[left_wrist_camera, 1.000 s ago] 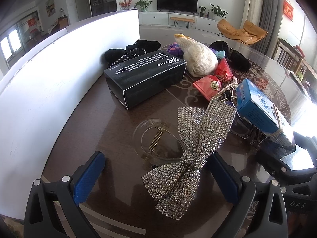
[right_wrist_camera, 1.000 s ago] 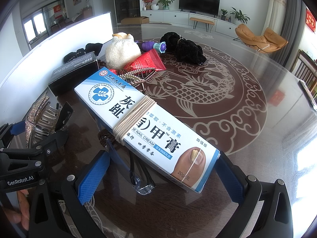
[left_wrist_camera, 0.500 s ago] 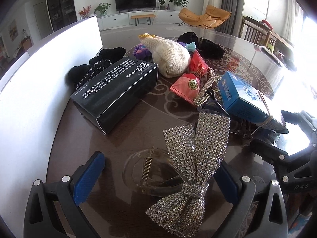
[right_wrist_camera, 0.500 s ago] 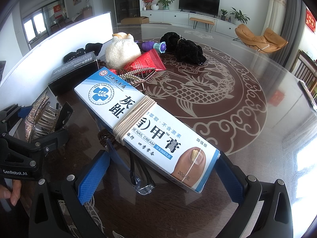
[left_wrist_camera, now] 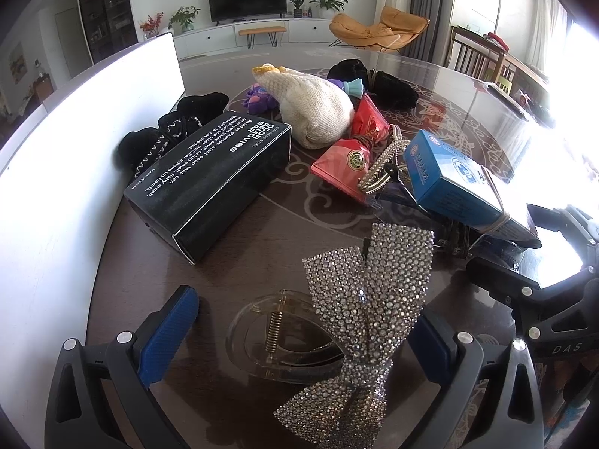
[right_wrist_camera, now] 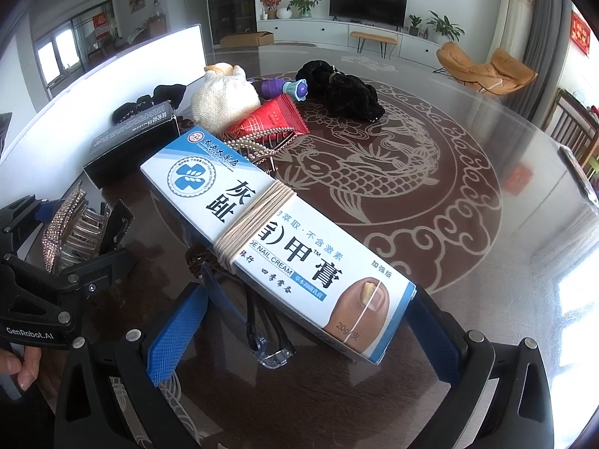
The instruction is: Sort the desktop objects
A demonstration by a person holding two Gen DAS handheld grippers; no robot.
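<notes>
A rhinestone bow hair clip [left_wrist_camera: 368, 295] with a clear plastic claw [left_wrist_camera: 262, 340] lies on the dark glass table [left_wrist_camera: 262, 239]. My left gripper [left_wrist_camera: 305, 314] is open, its blue pads on either side of the clip and apart from it. A blue and white nail cream box [right_wrist_camera: 277, 235], bound with string, rests tilted on dark glasses [right_wrist_camera: 265, 340]. My right gripper [right_wrist_camera: 303, 333] is open around the near end of that box. The bow clip [right_wrist_camera: 61, 220] also shows at the left edge of the right wrist view.
A black soap box [left_wrist_camera: 213, 176], a cream knitted pouch [left_wrist_camera: 314, 112], red sachets [left_wrist_camera: 346, 164], a pearl comb [left_wrist_camera: 382, 164], black scrunchies [left_wrist_camera: 161, 138] and a purple toy [left_wrist_camera: 258, 99] crowd the table's middle. A white panel [left_wrist_camera: 75, 157] walls the left side. A hand [right_wrist_camera: 18, 366] holds the left gripper.
My left gripper has swung rightward and closed in on the bow clip, which now sits deeper between its fingers. The right gripper and the nail cream box have stayed still.
</notes>
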